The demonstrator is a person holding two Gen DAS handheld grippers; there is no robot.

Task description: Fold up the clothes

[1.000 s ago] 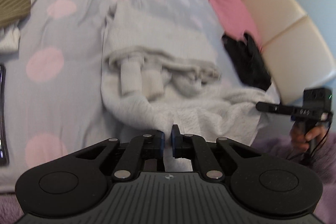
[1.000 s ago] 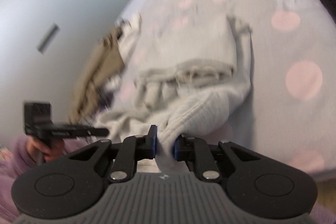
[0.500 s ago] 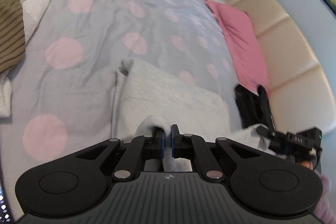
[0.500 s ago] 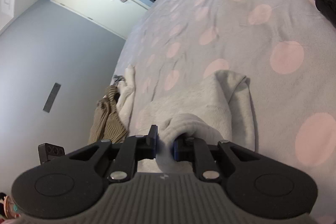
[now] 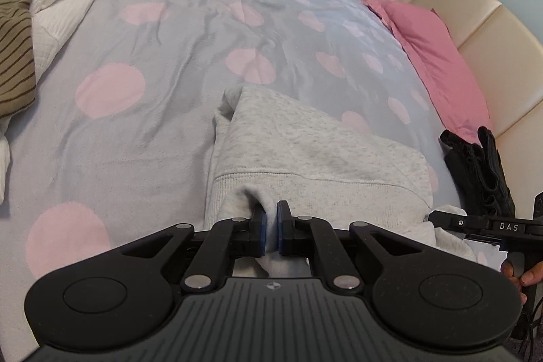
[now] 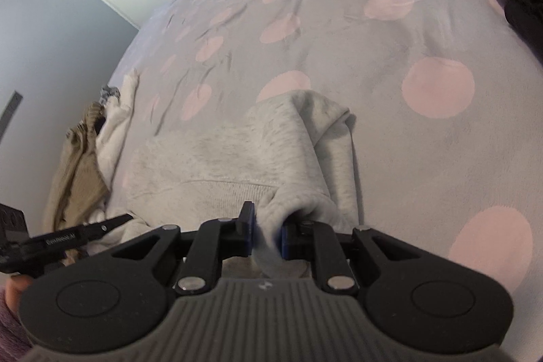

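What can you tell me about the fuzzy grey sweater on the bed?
The grey sweater is light heather grey and looks like soft fleece, with a ribbed hem band along its near edge. It lies folded over on the grey bedspread with pink dots, one corner bunched at the far side. The left gripper and the right gripper each have their jaws closed on a pinch of the hem. Nothing else touches it.

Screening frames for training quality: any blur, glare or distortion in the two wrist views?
Left wrist: sharp, soft even light, no glare; fisheye bows the beige padded headboard; left gripper clamps the light grey sweatshirt. Right wrist: softer, slight blur on the grey pink-dotted bedspread, edges curved; right gripper pinches the ribbed hem.
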